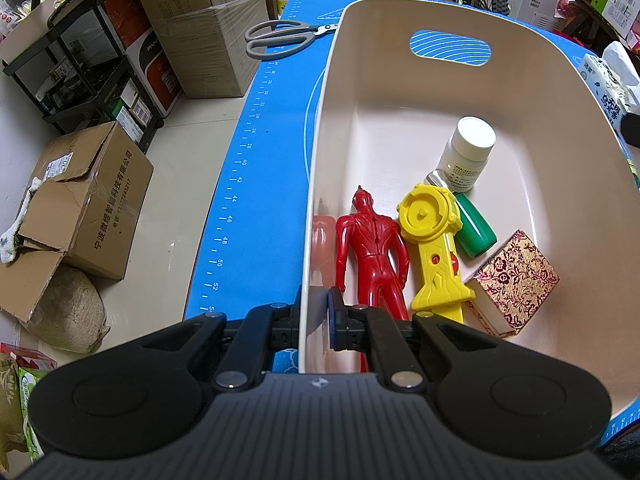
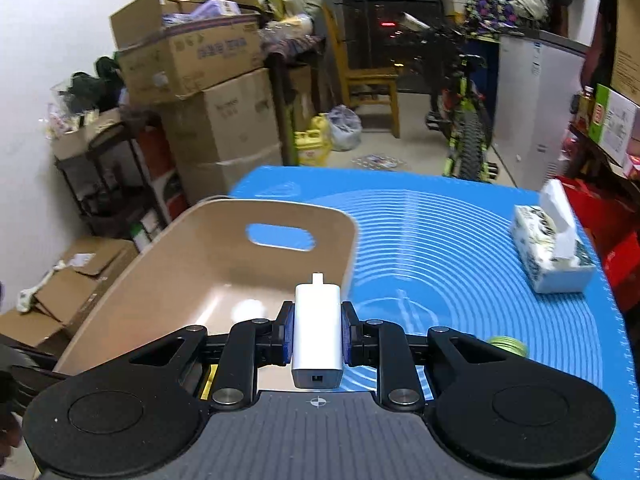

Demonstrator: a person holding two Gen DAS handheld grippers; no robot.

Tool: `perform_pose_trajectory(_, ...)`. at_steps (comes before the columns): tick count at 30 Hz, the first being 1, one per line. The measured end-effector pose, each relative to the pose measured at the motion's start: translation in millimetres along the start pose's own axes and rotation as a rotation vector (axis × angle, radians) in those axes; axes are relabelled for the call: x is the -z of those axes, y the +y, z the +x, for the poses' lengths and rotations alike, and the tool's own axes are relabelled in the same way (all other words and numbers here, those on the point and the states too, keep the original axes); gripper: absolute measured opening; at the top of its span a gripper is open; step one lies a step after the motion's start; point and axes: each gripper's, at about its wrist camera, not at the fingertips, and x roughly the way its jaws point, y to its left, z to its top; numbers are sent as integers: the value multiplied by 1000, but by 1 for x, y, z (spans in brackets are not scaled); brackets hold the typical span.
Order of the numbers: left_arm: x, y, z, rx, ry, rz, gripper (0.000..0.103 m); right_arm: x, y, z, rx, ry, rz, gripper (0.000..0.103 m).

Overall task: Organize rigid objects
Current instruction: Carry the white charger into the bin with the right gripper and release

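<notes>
Left tool pinches the near wall of the beige bin. Right tool pinches a white charger above the worktop.

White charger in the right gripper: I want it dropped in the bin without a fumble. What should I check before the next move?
1. Grip on the white charger: right gripper has both pads on its sides. Ok.
2. Bin steadied: left gripper is clamped on its near wall. Ok.
3. Free floor in the bin: bare area at the far end, beyond the white bottle. Ok.
4. Charger over the bin: it shows at the bin's right rim, not clearly inside. Cannot tell.
5. Toys below, the red figure and yellow launcher, crowd the near end. Not ok to drop there.
</notes>
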Motion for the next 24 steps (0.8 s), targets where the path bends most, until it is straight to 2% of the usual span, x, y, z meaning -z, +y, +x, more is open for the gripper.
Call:
perform_pose_trajectory(11, 0, -1, 0, -1, 0, 2, 11, 8, 59, 12, -85, 49, -96, 32)
perform_pose_trajectory(24, 0, -1, 0, -3, 0, 2, 10, 29, 88, 35, -115, 157, -173, 32)
